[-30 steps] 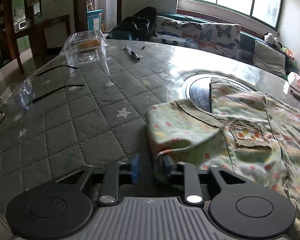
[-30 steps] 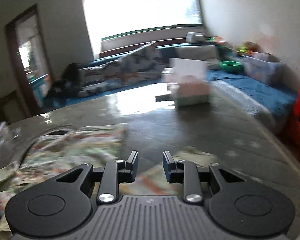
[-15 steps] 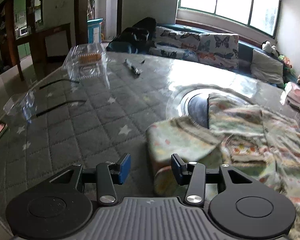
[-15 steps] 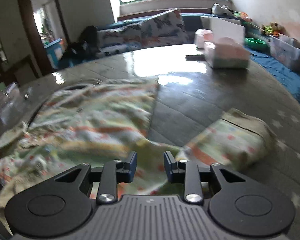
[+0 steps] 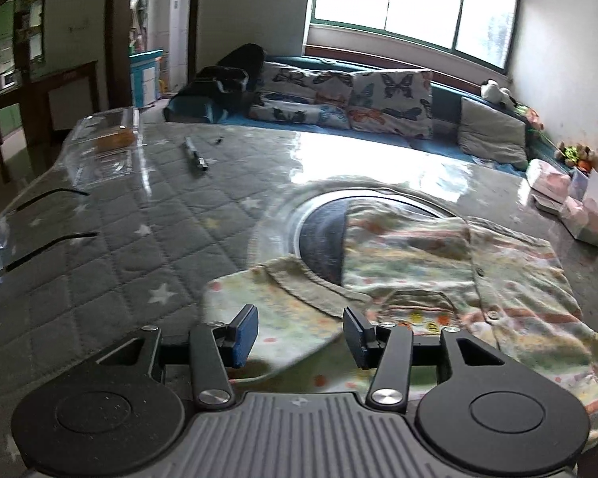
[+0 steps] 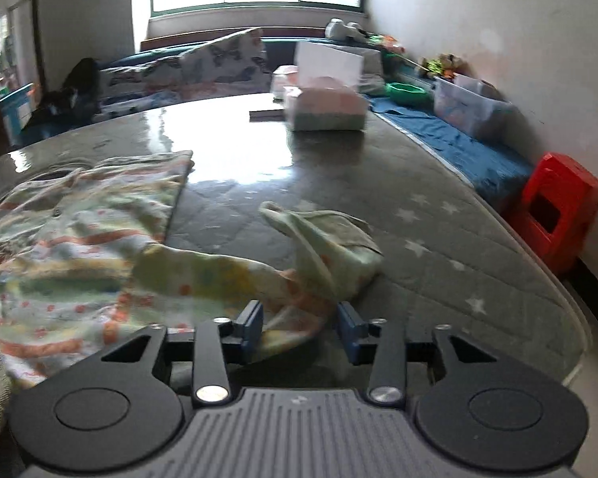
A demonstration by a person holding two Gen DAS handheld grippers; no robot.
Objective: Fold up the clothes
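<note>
1. Left wrist view: the left claw (image 5: 301, 334) is seen with its jaws opening and nothing pressed by the pads; the folded-in sleeve (image 5: 275, 310) of the shirt (image 5: 450, 263) lies just beyond and beneath them, near the front edge of the surface (image 5: 147, 215).
2. Right wrist view: the right claw (image 6: 299, 328) is likewise opening, and the bunched right sleeve (image 6: 331, 251) sits loosely between the pads, apparently not gripped, toward the right edge of the surface.
3. The step in hand is judged to be the folding in of the sleeves; the left one looks done, the right one is crumpled and not yet laid flat.
4. A clean hold should be taken on the right sleeve at its cuff, not on the bunched middle, so that a single layer is carried.
5. The sleeve should be drawn across the shirt's body and lowered flat, with the fold line kept parallel to the buttoned front.
6. Release is best made only once the cloth rests, or the sleeve may spring back.
</note>
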